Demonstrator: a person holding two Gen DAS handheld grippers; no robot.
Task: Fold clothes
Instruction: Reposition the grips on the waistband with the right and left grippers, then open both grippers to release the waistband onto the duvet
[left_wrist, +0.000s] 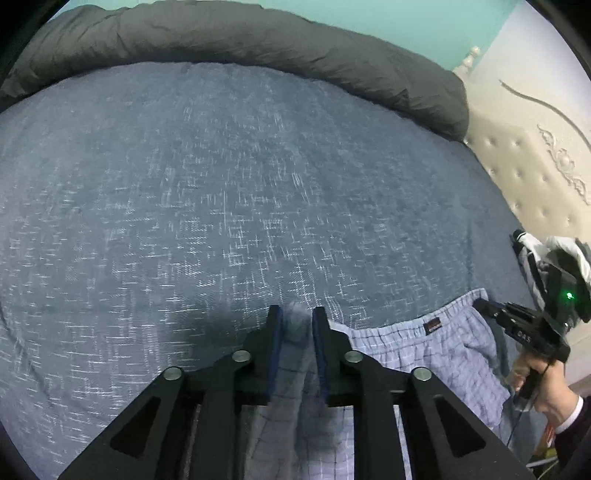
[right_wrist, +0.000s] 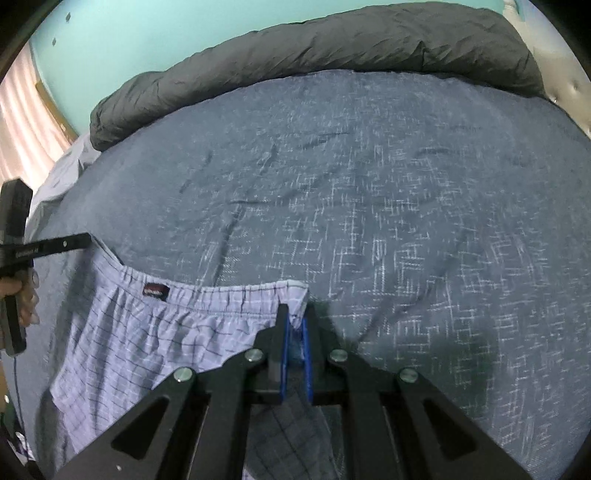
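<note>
Light blue checked shorts with an elastic waistband lie spread on the bed, waistband toward the far side. My right gripper is shut on the waistband's right corner, low over the sheet. My left gripper is at the waistband's other corner. Its jaws stand slightly apart, and a fold of the shorts lies loosely between them. The right gripper shows at the right edge of the left wrist view. The left gripper shows at the left edge of the right wrist view.
A blue-grey flecked sheet covers the bed. A dark grey duvet is rolled along the far edge. A cream tufted headboard stands at the right, with a small pile of clothes beside it. A person's hand holds the right gripper.
</note>
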